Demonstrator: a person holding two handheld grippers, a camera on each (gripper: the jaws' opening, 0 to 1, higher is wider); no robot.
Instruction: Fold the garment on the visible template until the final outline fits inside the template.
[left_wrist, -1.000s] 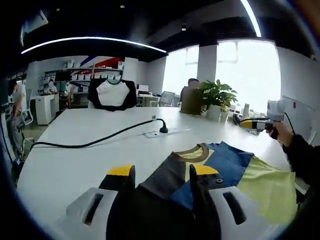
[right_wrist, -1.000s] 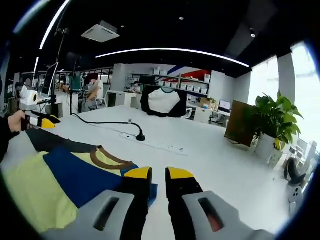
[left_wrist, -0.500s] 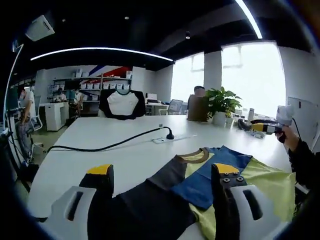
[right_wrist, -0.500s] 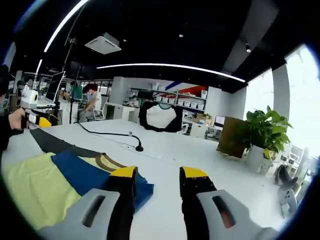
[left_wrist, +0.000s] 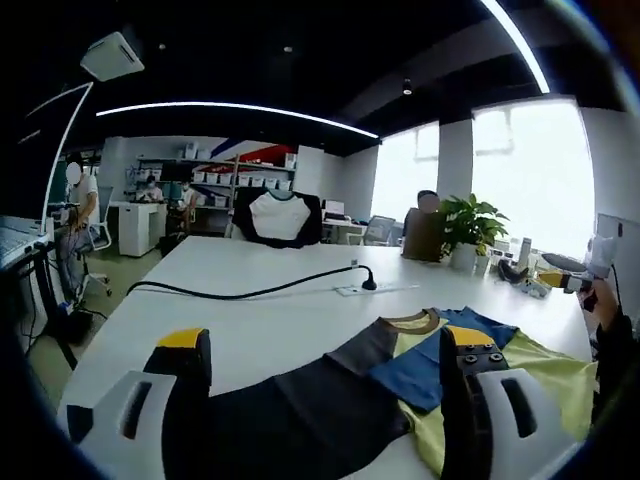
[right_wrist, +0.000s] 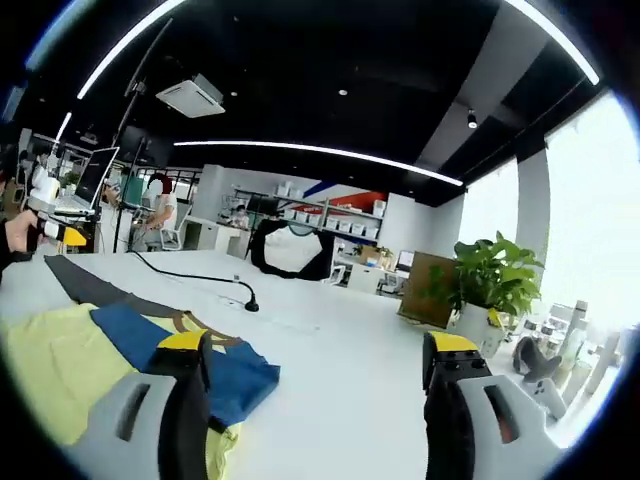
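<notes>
i held both jaws apart: left gripper (left_wrist: 318, 352) over the yellow, blue and dark cloth garment (left_wrist: 400, 365), right gripper (right_wrist: 325, 357) beside it on the white desk (right_wrist: 340, 360); a careless pinch there could bunch layers.

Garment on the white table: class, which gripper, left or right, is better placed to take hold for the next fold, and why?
Probably the left. The left gripper has open jaws straddling the garment's dark sleeve. The right gripper, also open, has one jaw at the blue edge and the other over bare table.
</notes>
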